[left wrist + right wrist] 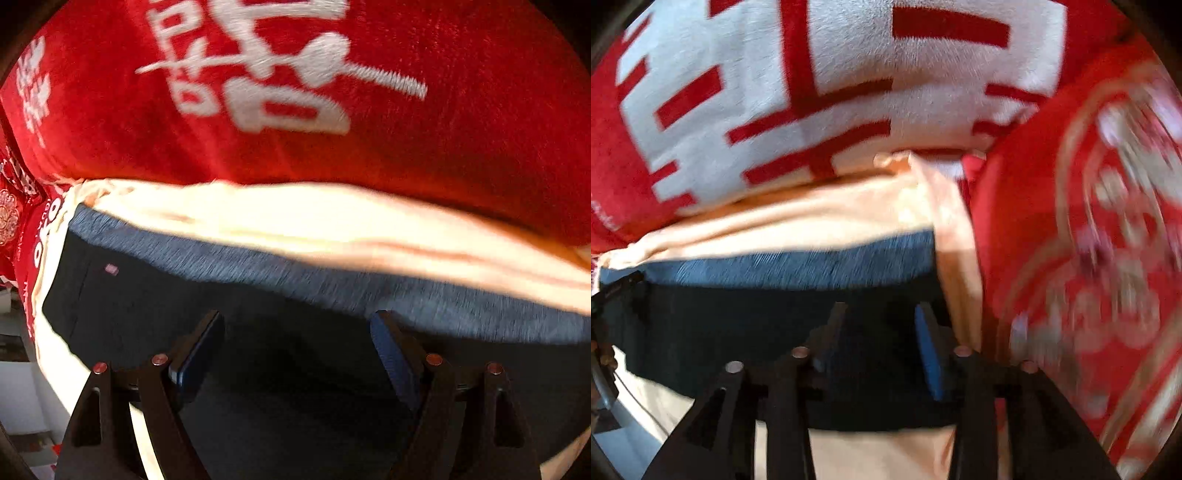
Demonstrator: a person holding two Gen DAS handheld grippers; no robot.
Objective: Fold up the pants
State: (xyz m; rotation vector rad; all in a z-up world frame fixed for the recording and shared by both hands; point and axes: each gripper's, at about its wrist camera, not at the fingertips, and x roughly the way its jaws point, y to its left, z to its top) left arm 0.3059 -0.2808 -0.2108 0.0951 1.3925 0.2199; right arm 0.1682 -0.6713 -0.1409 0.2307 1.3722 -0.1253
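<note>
The pants (155,295) are dark, with a grey-blue waistband (295,269) along their far edge, and lie flat on a cream sheet (258,214). My left gripper (297,339) hangs just above the dark cloth with its fingers wide apart and nothing between them. In the right wrist view the pants (720,325) and blue waistband (798,266) lie the same way. My right gripper (881,332) is open over the pants near their right edge, holding nothing.
A red pillow with white lettering (295,92) lies just beyond the sheet. A red and white patterned pillow (812,92) and a red patterned cushion (1089,240) crowd the right gripper's far and right sides. The sheet's edge (879,454) shows below the pants.
</note>
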